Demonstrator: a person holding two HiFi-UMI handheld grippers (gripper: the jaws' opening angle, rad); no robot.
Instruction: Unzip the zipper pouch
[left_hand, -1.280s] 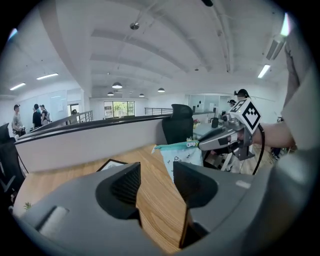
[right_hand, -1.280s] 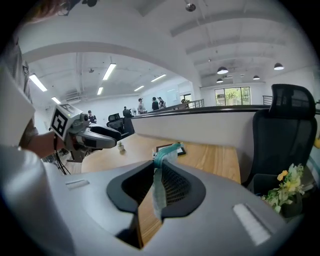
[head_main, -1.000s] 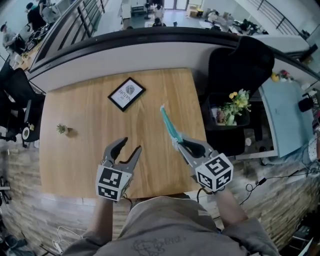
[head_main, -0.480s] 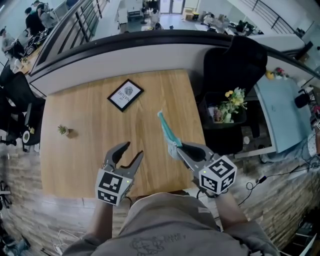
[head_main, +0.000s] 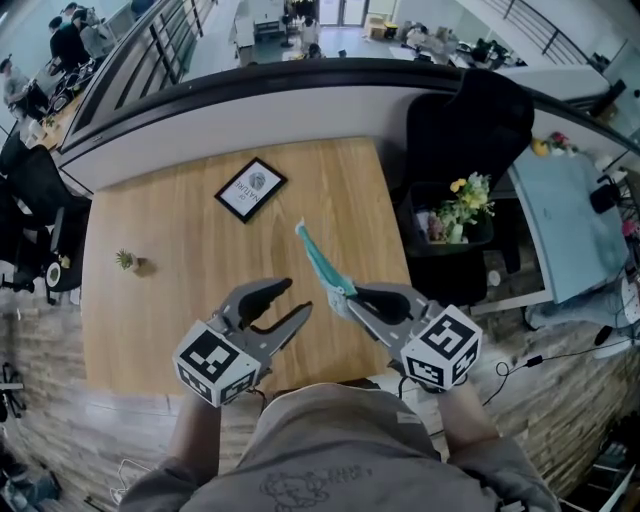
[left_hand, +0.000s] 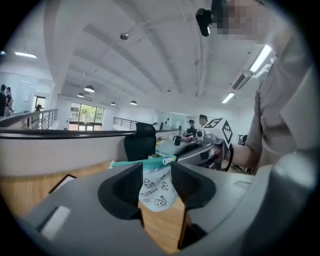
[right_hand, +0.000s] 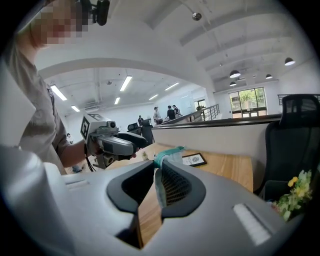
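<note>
The zipper pouch is clamped at its near end in your right gripper. The jaws stand narrow on the fabric, which lies against one pad. From that grip the pouch reaches away from you and to your left, with its teal zipper strip along the upper edge. It is held in the air, clear of the wooden table.

Your left gripper faces the pouch from the left with its jaws wide. They have just been closing, and nothing is between the pads. In the left gripper view, the white printed side of the pouch shows through the gap, just ahead of the tips.

Further out on the table lie a framed picture and a small plant, well apart. A black chair and flowers stand beyond the right edge of the table.
</note>
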